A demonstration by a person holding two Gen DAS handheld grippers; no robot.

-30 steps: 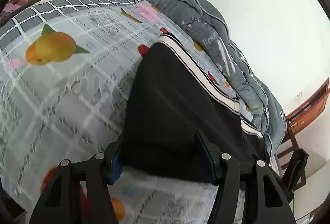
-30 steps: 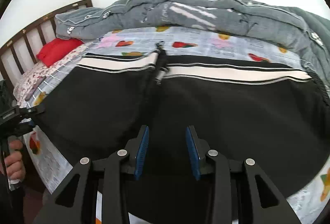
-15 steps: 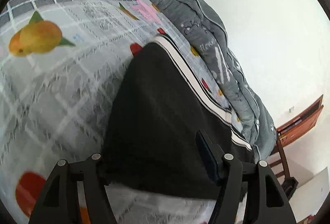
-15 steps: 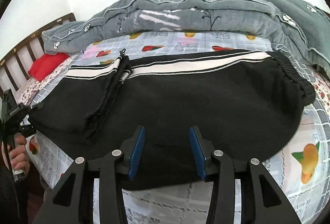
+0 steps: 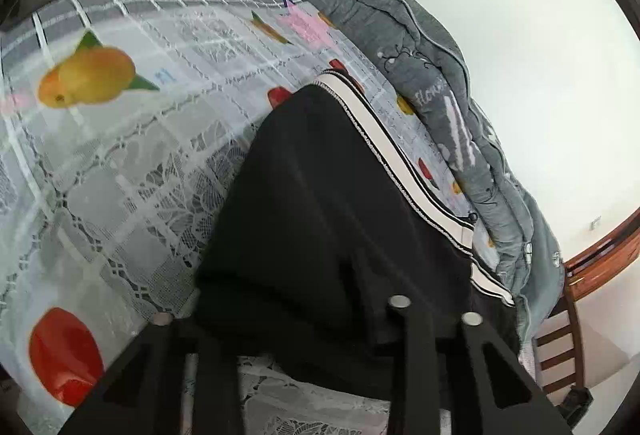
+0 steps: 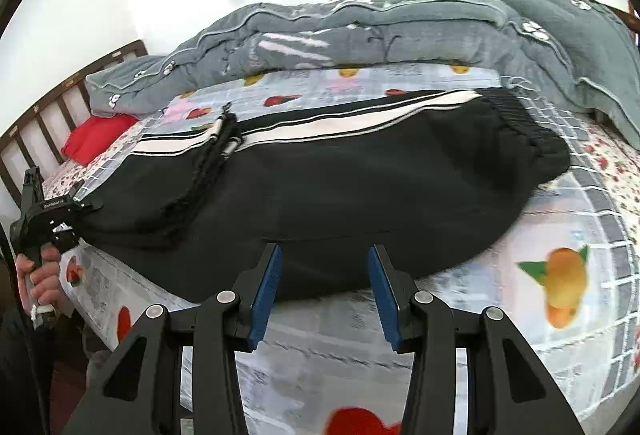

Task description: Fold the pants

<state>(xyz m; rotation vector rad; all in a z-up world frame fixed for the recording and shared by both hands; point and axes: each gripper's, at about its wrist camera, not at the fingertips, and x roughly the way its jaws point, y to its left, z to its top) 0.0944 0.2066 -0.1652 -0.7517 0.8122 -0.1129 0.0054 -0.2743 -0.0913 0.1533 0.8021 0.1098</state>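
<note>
Both left claw (image 5: 292, 319) fingertips under black pants (image 5: 340, 195)

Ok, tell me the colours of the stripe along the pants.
White, edged with thin black lines, on the black pants; clearest in the right wrist view.

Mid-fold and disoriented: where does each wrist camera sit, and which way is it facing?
Left wrist: on the left claw at the edge of the bed, looking along the black pants toward the grey duvet; its jaws have just been closing on the fabric's edge.
Right wrist: on the open right claw, facing across the black pants; the left hand shows far left.
Shared: black pants, grey duvet.
</note>
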